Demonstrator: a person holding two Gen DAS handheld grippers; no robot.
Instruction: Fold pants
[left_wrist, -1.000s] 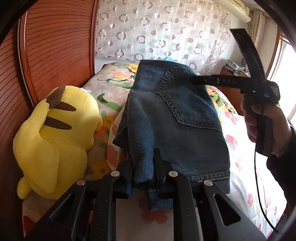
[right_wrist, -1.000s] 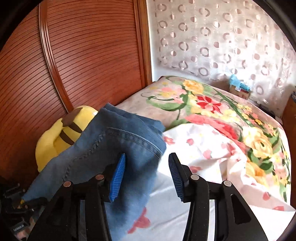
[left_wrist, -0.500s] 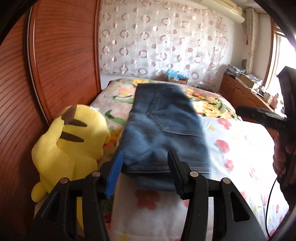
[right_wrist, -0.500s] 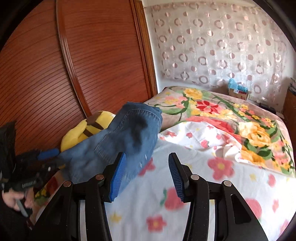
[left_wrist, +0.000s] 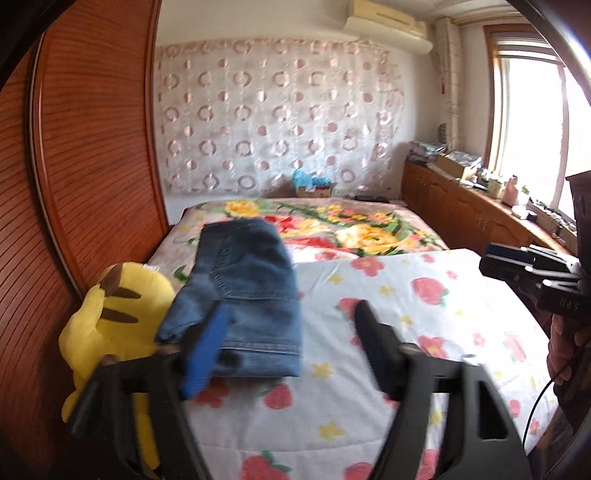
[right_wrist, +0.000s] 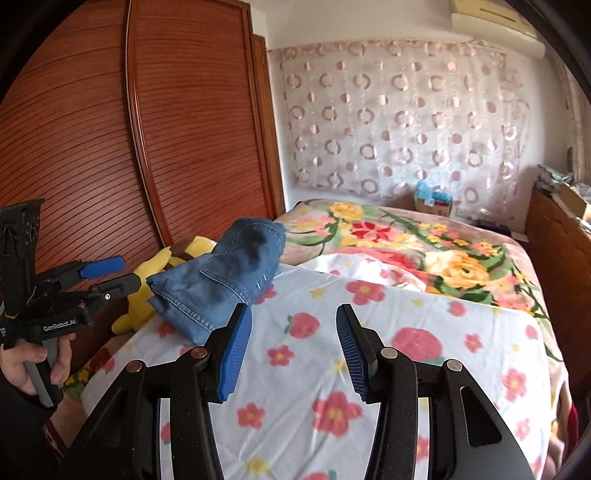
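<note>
On bed (left_wrist: 424, 295): folded pants (left_wrist: 247, 291) (beside plush (left_wrist: 122, 314)); both grippers empty

Readable markings on the two handheld grippers

The left gripper (right_wrist: 107, 275), seen from the right wrist camera, carries white lettering "GenRobot.AI" on its black body above the grip. The right gripper (left_wrist: 517, 262), seen from the left wrist camera, shows faint letters reading roughly "DAS"; the rest is cut off.

Pants (left_wrist: 243, 291) on bed (left_wrist: 424, 317), beside plush (left_wrist: 114, 317)
</note>
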